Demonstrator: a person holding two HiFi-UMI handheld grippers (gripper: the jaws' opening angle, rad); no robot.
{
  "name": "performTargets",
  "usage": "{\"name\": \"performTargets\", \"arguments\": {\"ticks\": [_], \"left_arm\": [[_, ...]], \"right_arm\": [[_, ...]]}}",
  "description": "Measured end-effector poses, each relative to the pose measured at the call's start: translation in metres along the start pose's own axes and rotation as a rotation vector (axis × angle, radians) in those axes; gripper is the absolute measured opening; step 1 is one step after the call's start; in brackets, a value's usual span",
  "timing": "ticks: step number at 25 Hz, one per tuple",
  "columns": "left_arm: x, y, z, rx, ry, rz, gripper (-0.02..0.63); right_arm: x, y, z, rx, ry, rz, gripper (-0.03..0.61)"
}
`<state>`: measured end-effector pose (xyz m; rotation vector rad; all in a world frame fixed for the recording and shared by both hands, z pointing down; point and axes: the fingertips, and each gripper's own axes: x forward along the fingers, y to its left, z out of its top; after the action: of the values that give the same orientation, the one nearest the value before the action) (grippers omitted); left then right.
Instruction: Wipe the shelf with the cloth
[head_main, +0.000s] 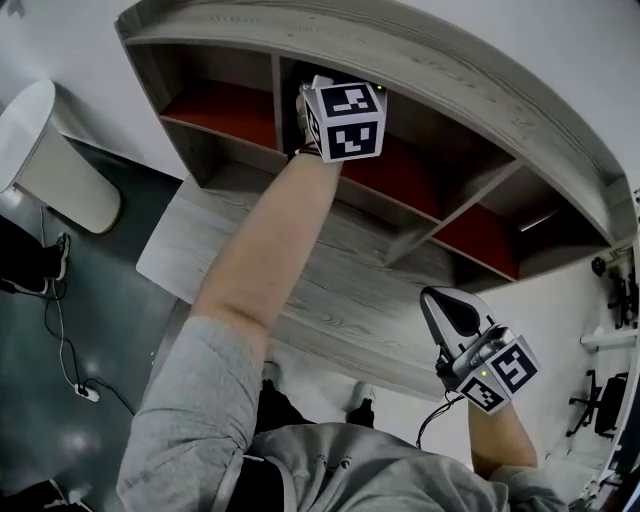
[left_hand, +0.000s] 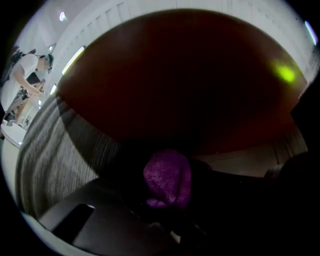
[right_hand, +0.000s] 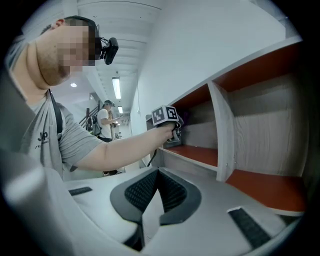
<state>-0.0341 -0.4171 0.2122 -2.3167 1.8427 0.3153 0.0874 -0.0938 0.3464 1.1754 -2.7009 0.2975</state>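
While the person's left arm stretches deep into the grey wooden shelf (head_main: 420, 75), the left claw (head_main: 335, 115) sits inside an upper compartment, just right of an upright divider (head_main: 278, 95) and low over that compartment's red board (head_main: 400, 175). Its jaws are clamped on a purple cloth (left_hand: 167, 179), which bunches out between them in the dark of the compartment; whether the cloth touches the board cannot be made out. The right claw (right_hand: 159, 175) is held well apart from the left one, out in front of the shelf near the right end of the wide lower ledge (head_main: 385, 300). Its black padded jaws are pressed together with nothing between them. A second person (left_hand: 27, 75) stands well off in the room.
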Motion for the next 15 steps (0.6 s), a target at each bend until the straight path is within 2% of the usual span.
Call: {"name": "performTargets", "arguments": {"ticks": [2,4,8,11,15], "left_arm": [[0.000,-0.014,0.002,0.030,-0.015,-0.024,0.083],[-0.004,-0.041,0.004,0.063,-0.026,-0.087,0.084],[-0.018,-0.125,0.003,0.163,-0.055,-0.274,0.084],[-0.028,-0.175,0.002,0.254,-0.097,-0.381,0.087],[-0.041,-0.227,-0.003,0.259,-0.105,-0.580,0.087]], "right_arm": [[-0.004,-0.007,-0.002,0.002,-0.003,-0.004,0.021],[-0.008,-0.013,-0.006,0.006,-0.004,-0.004,0.021],[-0.022,-0.024,-0.010,0.019,-0.015,-0.008,0.021],[-0.036,-0.032,-0.010,0.024,-0.026,-0.019,0.021],[-0.053,-0.040,-0.012,0.024,-0.033,-0.032,0.021]]}}
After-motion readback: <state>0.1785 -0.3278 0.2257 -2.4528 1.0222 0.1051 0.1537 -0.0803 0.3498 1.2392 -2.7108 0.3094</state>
